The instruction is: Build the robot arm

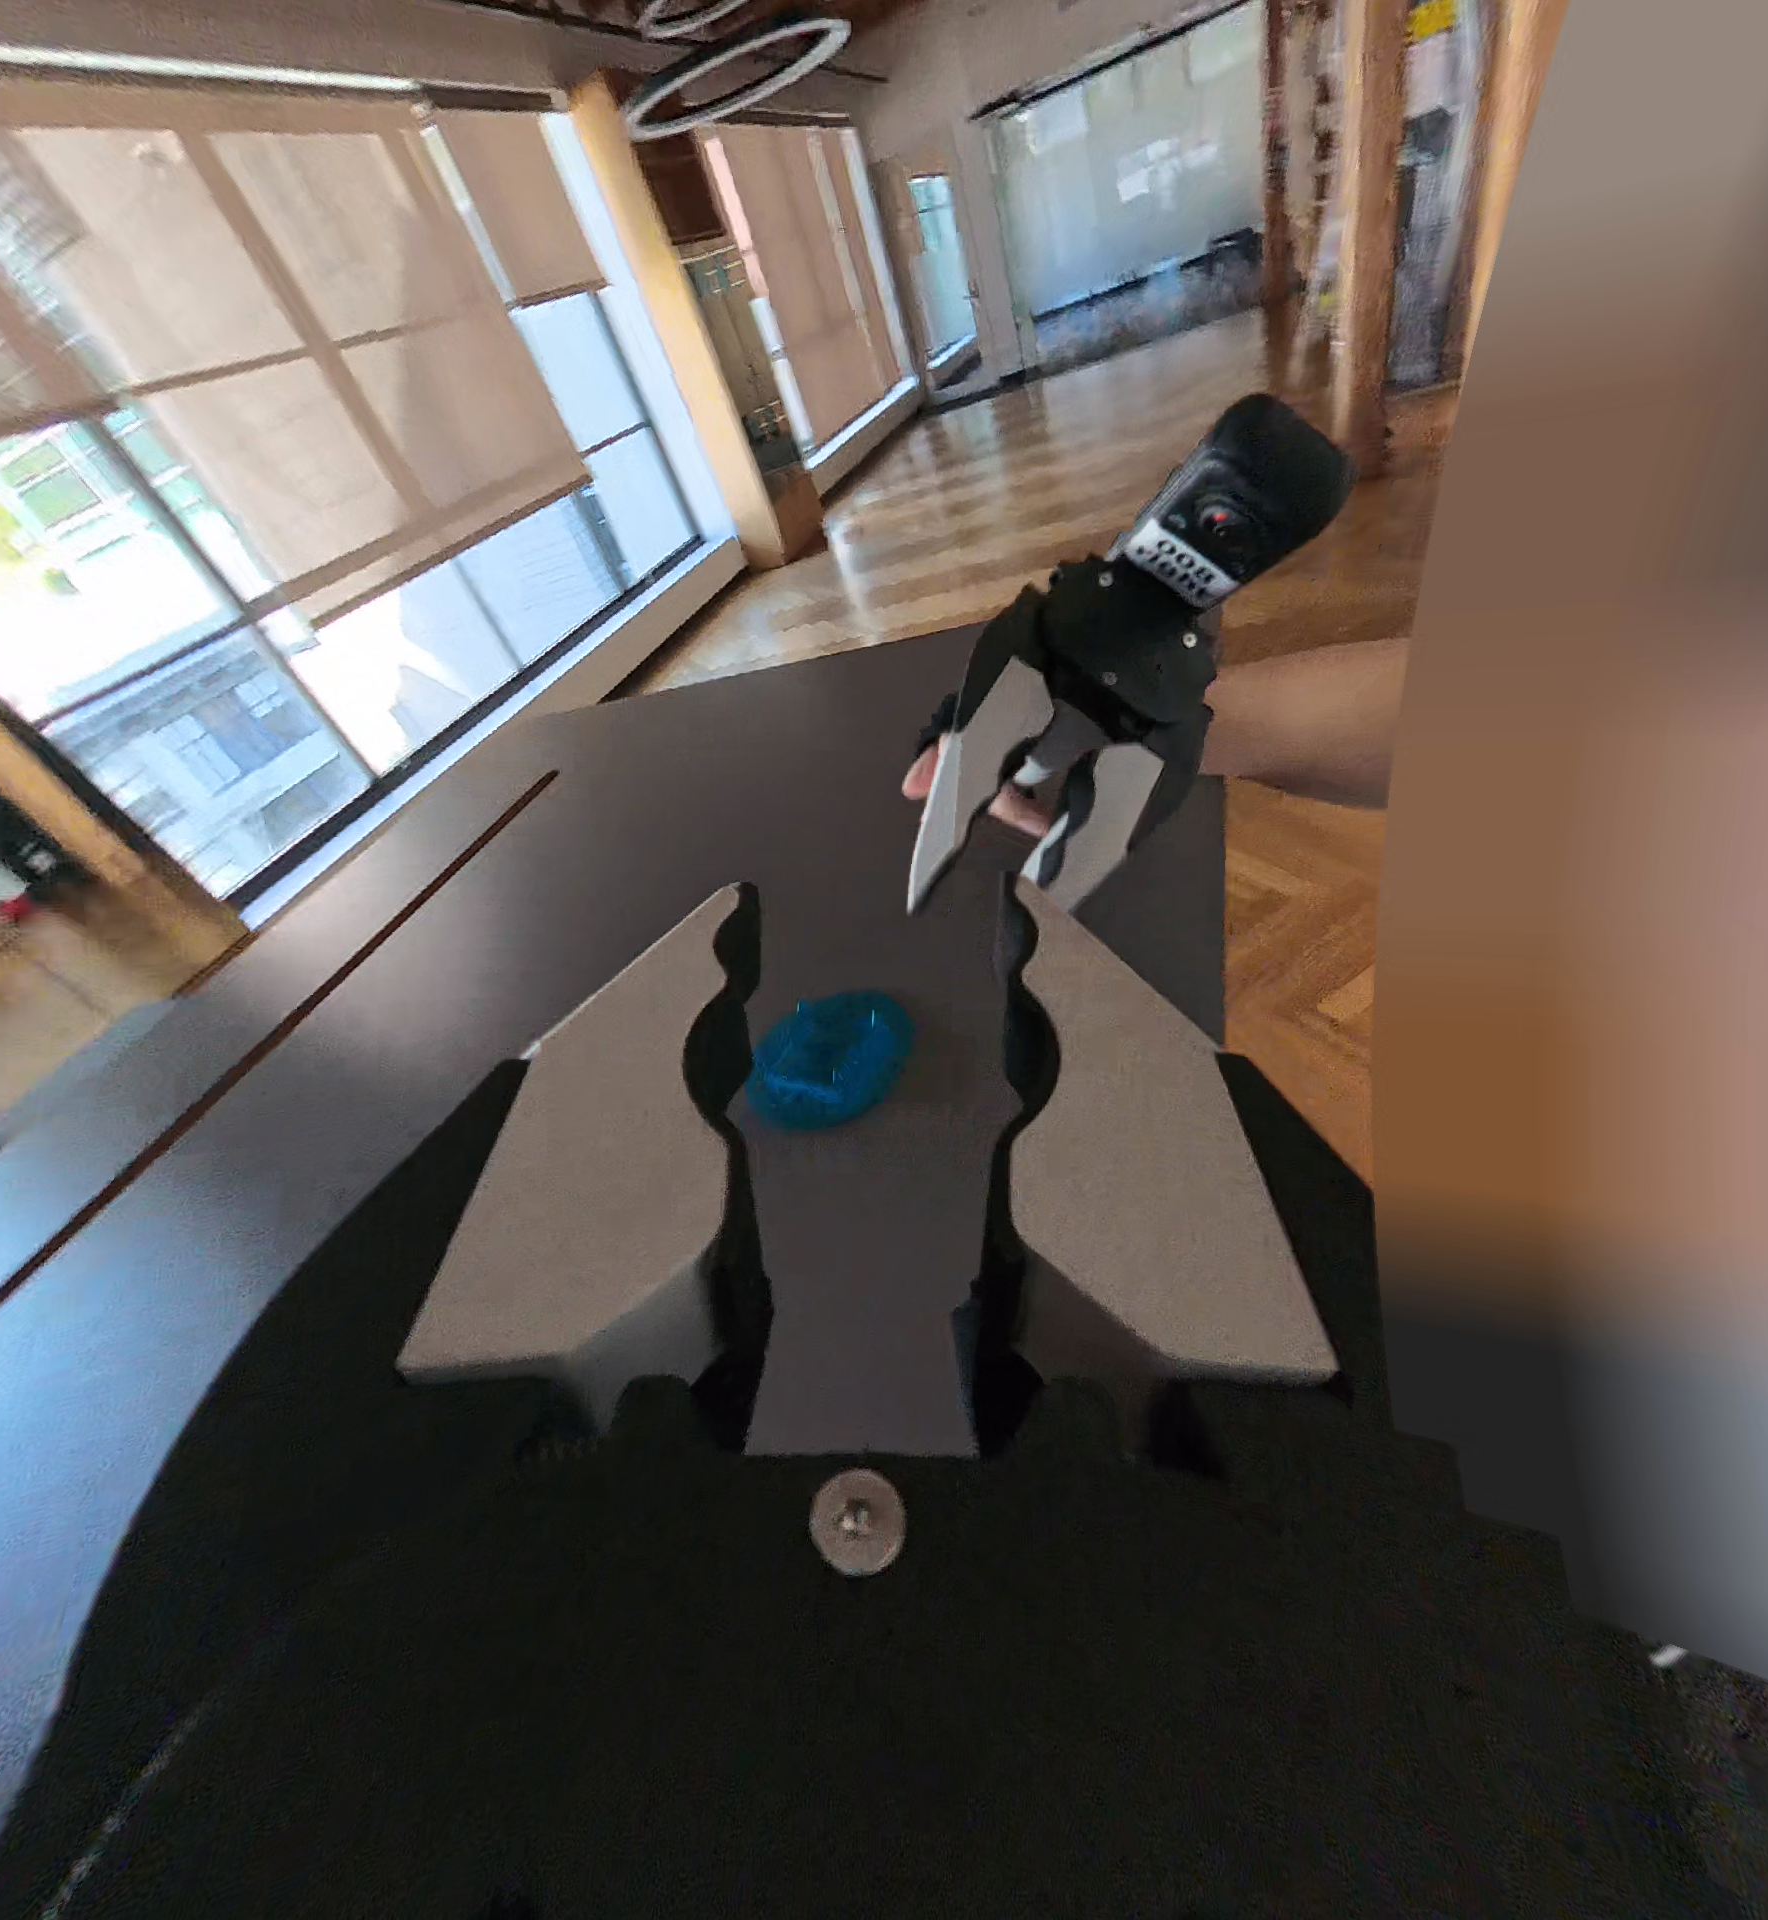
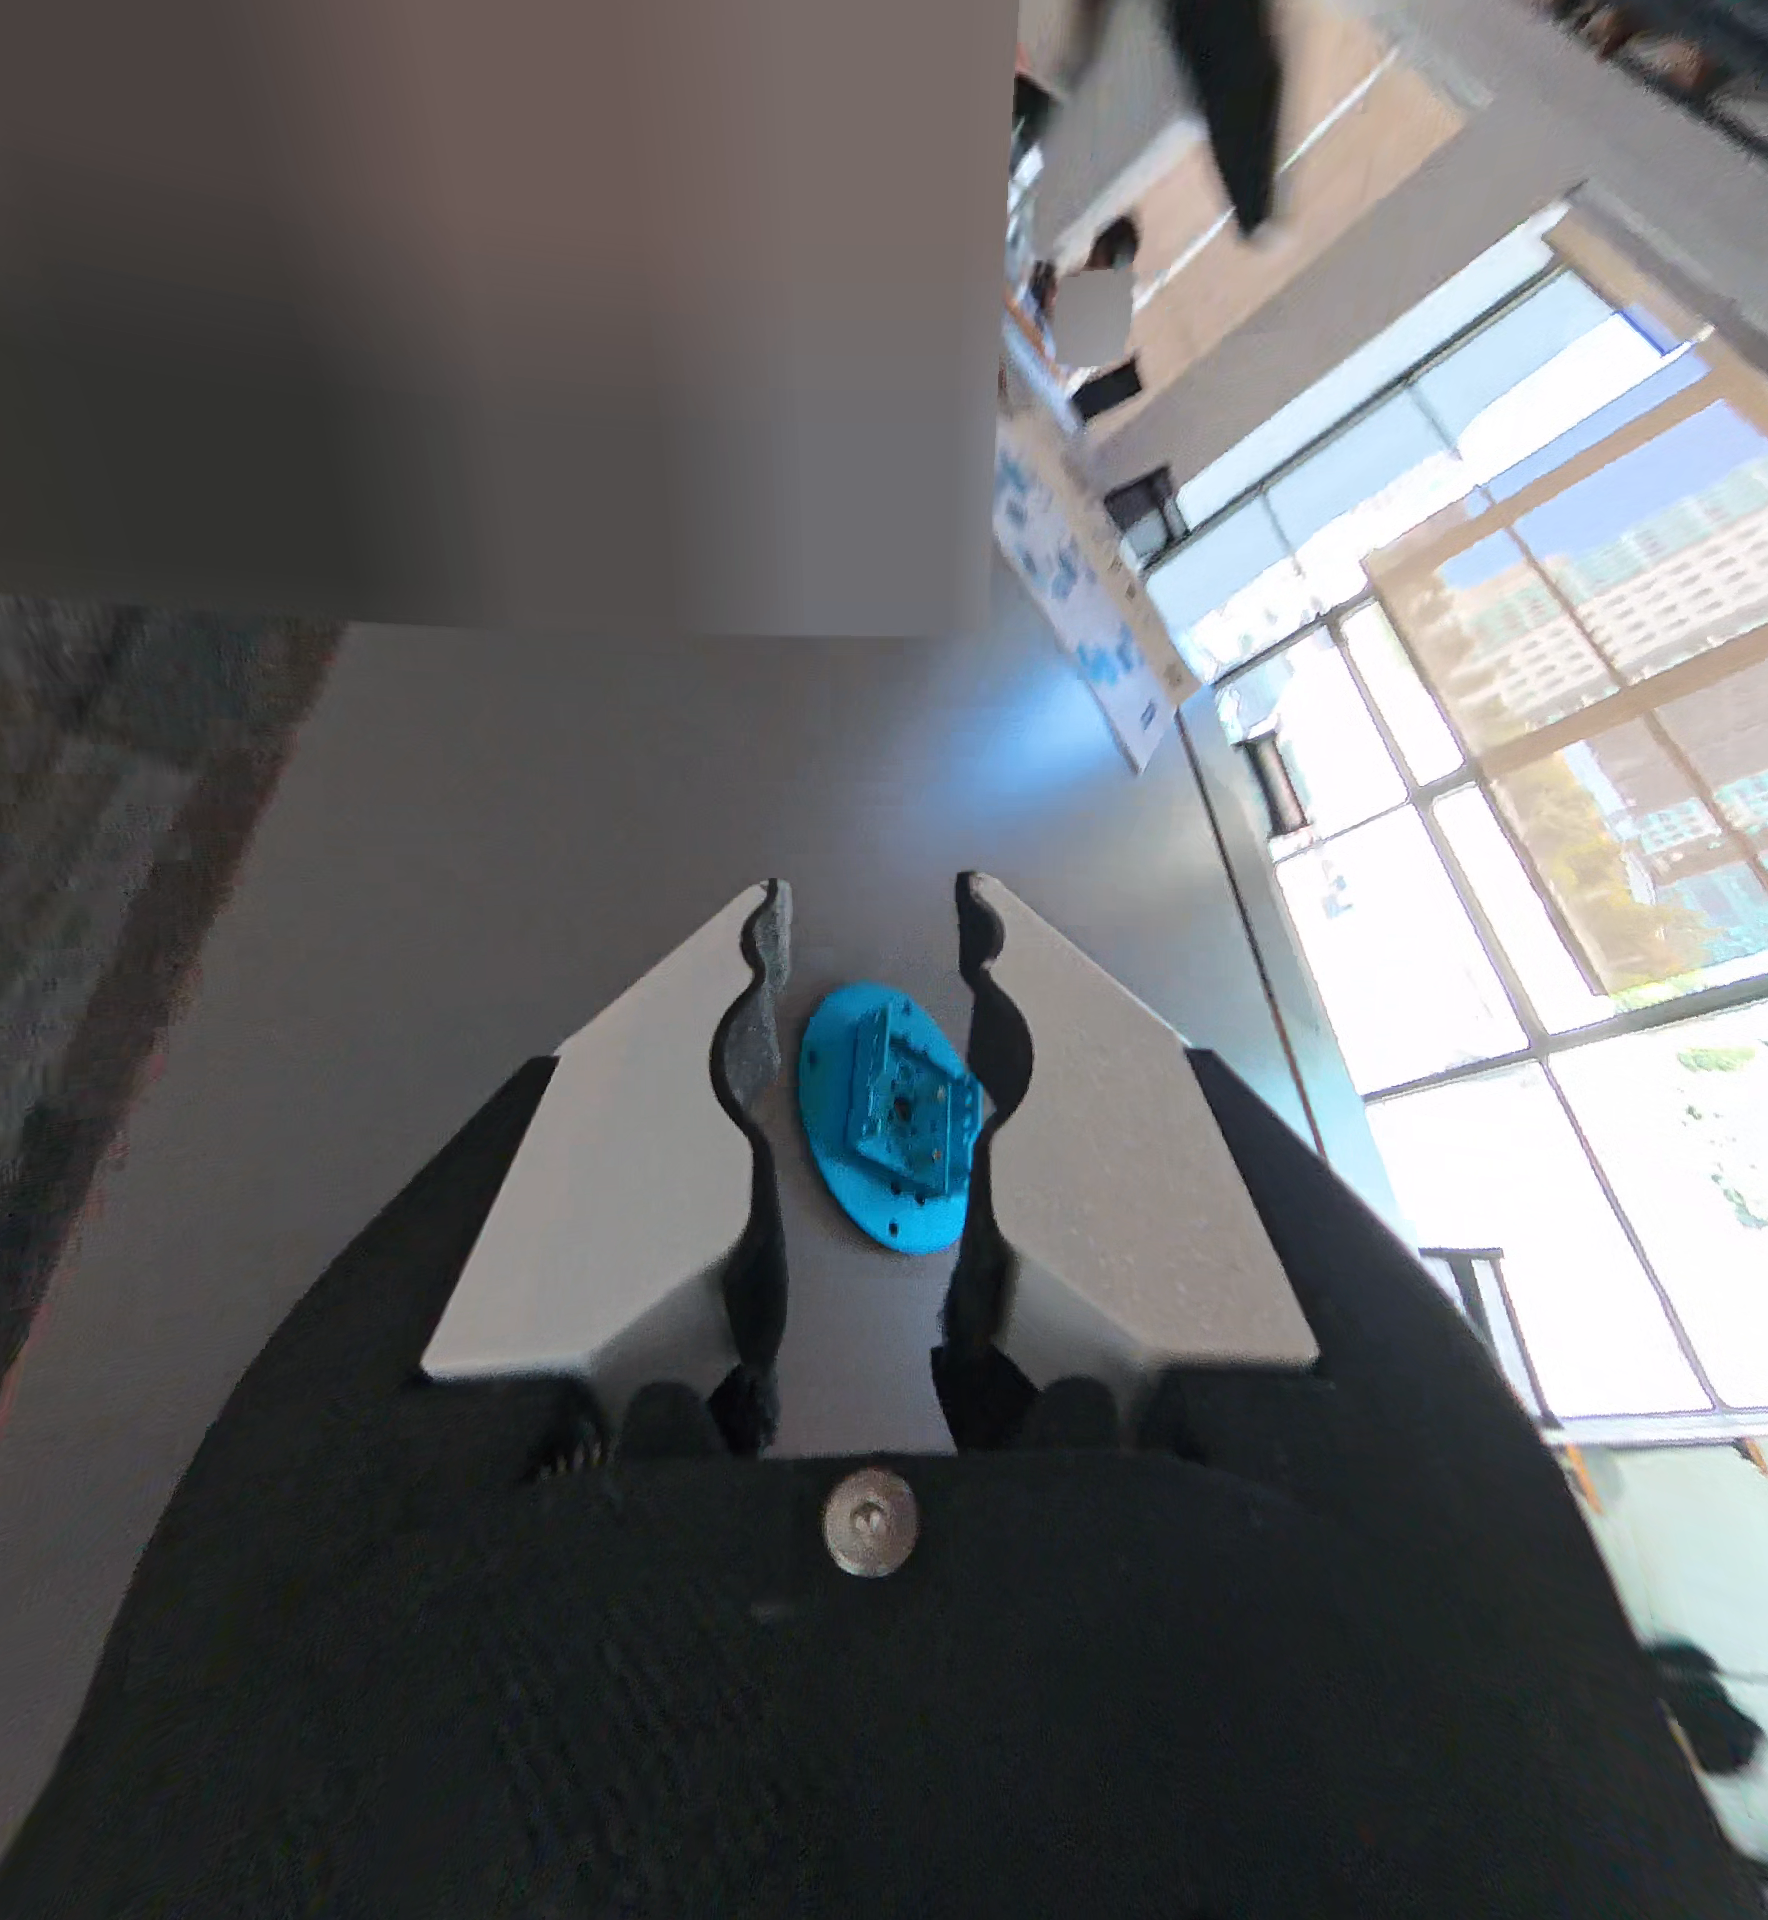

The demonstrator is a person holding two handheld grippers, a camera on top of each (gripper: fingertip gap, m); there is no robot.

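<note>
A small blue metal part (image 1: 830, 1058), a round flange with a square block on top, lies on a dark table (image 1: 568, 894). My left gripper (image 1: 885, 904) is open and empty, with the part seen between its fingers, above the table. My right gripper shows in the left wrist view (image 1: 984, 883), open, held by a hand, just beyond the part. In the right wrist view my right gripper (image 2: 872, 883) is open and empty, and the blue part (image 2: 885, 1117) lies between its fingers on the table (image 2: 547, 831).
The table's far edge (image 1: 859, 665) and right edge (image 1: 1223, 935) drop to a wooden floor (image 1: 1015, 499). Large windows (image 1: 236, 468) run along the left wall. A thin slot (image 1: 277, 1029) crosses the table at left. Blurred patches cover parts of both views. Tip to tip, the grippers are about 12 cm apart.
</note>
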